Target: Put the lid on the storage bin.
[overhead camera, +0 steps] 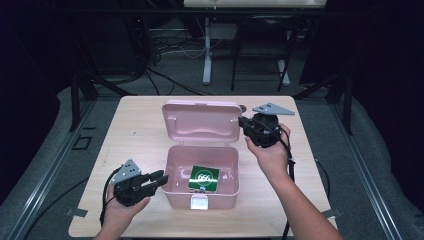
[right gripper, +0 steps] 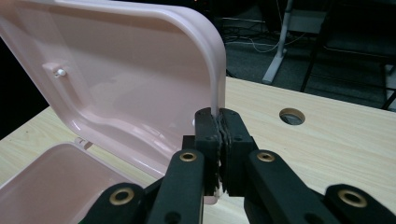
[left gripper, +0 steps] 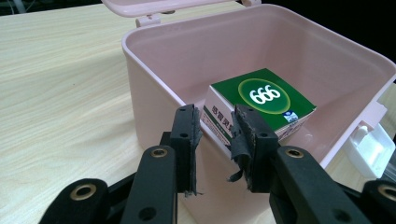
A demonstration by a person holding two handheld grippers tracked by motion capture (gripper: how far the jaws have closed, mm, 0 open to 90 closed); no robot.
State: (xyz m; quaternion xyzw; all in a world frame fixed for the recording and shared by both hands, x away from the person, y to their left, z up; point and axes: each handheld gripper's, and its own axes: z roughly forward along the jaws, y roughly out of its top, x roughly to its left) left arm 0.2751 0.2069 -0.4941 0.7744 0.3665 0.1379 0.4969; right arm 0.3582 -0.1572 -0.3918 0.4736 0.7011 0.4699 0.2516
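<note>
Pink box (overhead camera: 172, 172) sits mid-table (overhead camera: 135, 125), lid (overhead camera: 201, 121) standing open behind it on the far side.

Right claw (overhead camera: 243, 121) is clamped on the lid's right edge. In the right gripper view the jaws are pressed together on the thin rim, no gap showing. It looks like it's holding the lid up.

Left claw (overhead camera: 161, 179) is at the box's left wall, just outside the rim. Jaws are part open with nothing between them. In the left gripper view the torn pad (left gripper: 238, 149) on one jaw hangs loose.

Green carton (overhead camera: 203, 178) lies flat on the box floor, white "666" on top, toward the near-right part of the interior.

Key relation: the carton lies ahead of the left claw and lower, past the near wall, so that claw is the nearer one and the free one. My read is that it has to clear the rim, then drop in. In the left gripper view the carton's long axis runs diagonally to the jaw line, so it likely needs a wrist turn to grip across the short side.

Hard to tell:
- the carton's lower near edge is hidden behind the left jaws
- whether the carton touches the box's front wall
- the latch (overhead camera: 199, 202) at the box front is a pale blur, state unclear
- the lid hinge is hidden behind the box
</note>
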